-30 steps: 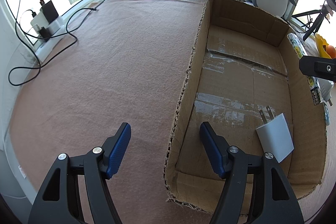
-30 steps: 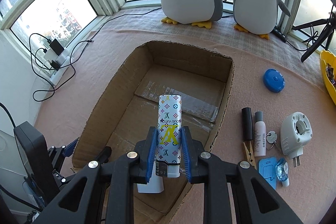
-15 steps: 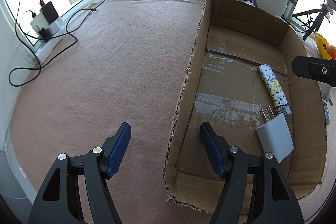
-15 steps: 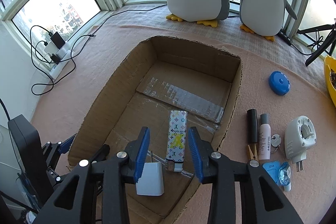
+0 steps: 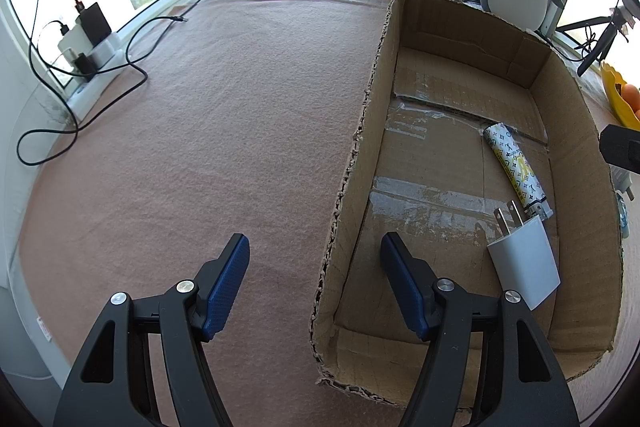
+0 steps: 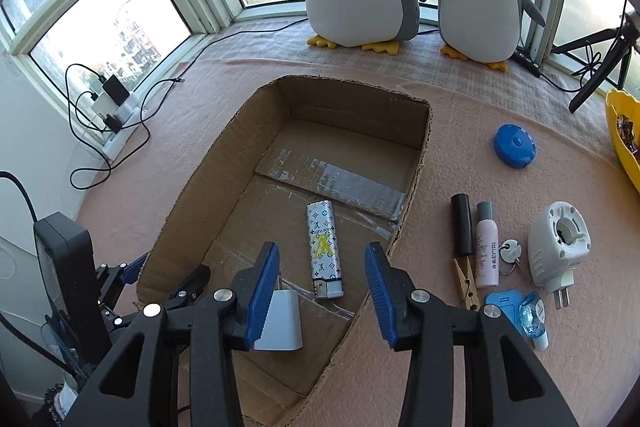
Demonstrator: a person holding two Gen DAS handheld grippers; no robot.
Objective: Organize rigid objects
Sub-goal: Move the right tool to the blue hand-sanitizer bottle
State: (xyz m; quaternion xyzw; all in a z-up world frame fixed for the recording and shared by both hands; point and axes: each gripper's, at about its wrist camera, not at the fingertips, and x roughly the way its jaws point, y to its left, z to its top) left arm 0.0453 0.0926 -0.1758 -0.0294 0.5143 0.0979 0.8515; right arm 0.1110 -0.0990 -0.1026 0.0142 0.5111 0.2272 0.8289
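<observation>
Lying flat in the cardboard box (image 6: 224, 163), the lighter (image 6: 325, 249) sits beneath the released right claw (image 6: 318, 291); left claw (image 5: 314, 285) likewise spread.

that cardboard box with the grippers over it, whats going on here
A person with a handheld gripper in each hand is sorting small items into the open brown cardboard box. The patterned white lighter lies flat on the box floor beside the white plug-in charger. The right gripper hangs open above the lighter, holding nothing. The left gripper is open too, straddling the box's left wall. More small items wait on the pink cloth to the right.
</observation>
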